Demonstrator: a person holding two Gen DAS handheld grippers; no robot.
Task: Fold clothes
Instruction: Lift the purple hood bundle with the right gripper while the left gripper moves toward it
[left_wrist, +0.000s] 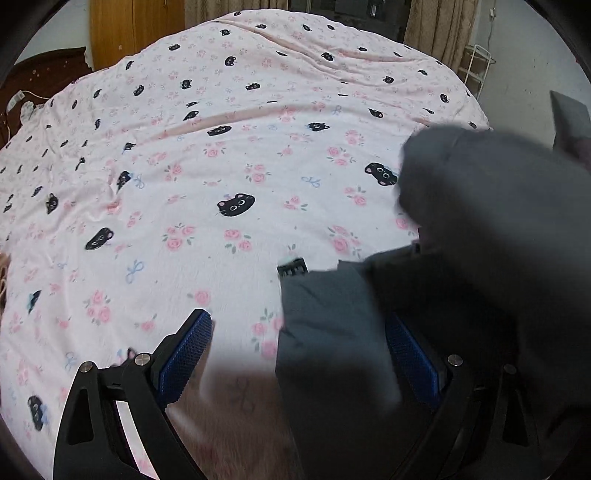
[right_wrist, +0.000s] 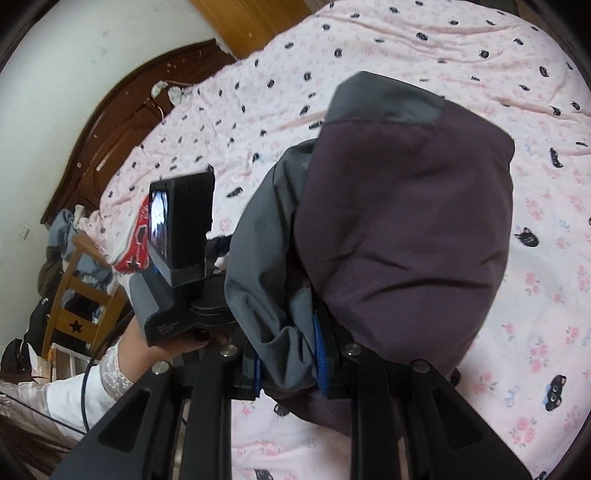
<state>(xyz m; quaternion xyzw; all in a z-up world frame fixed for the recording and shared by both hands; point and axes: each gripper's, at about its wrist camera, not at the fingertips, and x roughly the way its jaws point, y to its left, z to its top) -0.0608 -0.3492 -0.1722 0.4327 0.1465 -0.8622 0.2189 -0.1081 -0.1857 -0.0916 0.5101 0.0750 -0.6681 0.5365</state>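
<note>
We hold the grey and purple garment lifted over the bed, pinched only in the right tongs, which are clamped narrow on a bunched grey edge. The left tongs stand wide, cloth hanging between their pads but not gripped. With one small bite carrying everything, we judge the bunch could slip free or twist. The garment's long axis runs away from the right tongs, its far end pointing toward the wall-side of the bed.
</note>
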